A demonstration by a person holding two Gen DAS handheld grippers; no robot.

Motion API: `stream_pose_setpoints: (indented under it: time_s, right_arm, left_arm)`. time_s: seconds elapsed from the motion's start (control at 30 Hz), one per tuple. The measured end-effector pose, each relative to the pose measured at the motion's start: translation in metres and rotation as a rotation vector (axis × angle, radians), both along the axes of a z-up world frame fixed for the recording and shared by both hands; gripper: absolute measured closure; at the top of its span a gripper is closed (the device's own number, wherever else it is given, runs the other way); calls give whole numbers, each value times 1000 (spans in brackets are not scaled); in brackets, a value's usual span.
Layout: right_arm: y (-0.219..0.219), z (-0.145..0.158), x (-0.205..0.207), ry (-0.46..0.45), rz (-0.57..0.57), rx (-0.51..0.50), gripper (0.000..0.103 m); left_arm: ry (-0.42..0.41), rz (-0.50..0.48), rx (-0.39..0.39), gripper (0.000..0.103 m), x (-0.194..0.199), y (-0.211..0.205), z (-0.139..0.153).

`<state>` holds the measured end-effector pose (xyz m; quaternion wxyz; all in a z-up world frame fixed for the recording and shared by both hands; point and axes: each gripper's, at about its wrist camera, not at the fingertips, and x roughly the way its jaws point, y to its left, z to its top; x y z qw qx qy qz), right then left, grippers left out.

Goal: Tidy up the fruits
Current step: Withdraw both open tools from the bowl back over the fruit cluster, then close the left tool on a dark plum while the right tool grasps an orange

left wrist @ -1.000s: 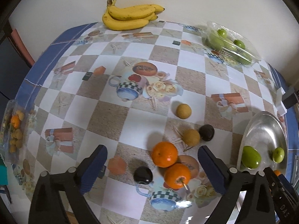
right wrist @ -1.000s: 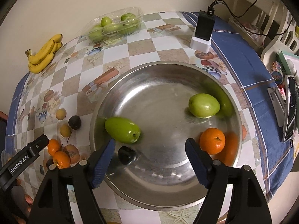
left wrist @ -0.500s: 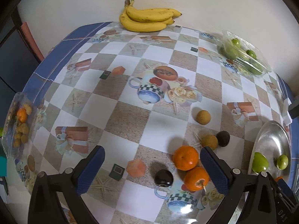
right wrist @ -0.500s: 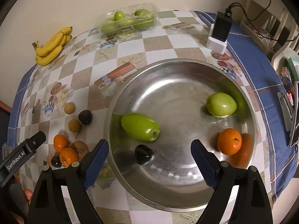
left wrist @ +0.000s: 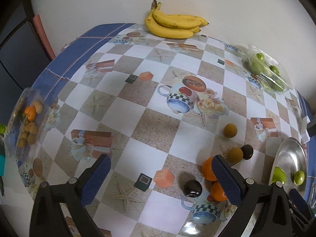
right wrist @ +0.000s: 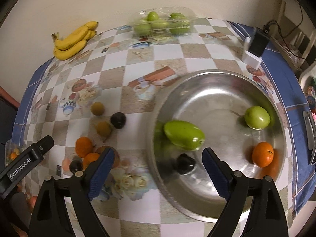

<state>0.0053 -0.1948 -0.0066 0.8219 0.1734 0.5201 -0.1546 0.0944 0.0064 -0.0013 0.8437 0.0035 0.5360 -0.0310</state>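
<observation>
Now that the dark plum has rolled to rest in the steel bowl, our right gripper hangs wide and empty, swinging left toward the loose oranges; left gripper wide too.

The left gripper is hovering with its jaws spread wide over the table. Two oranges and a dark fruit are sitting beside its right finger, while bananas are lying along the table's far edge.
</observation>
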Motion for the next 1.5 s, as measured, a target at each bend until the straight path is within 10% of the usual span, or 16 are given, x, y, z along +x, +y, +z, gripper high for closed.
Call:
stream_pose_setpoints:
  time_s: [1.23, 1.5]
  right_arm:
    - [67, -35, 35, 6, 134, 75, 13]
    - [74, -44, 38, 28, 150, 75, 32]
  left_arm:
    - [109, 48, -135, 3, 15, 41, -38]
    - [137, 7, -171, 22, 14, 31, -38]
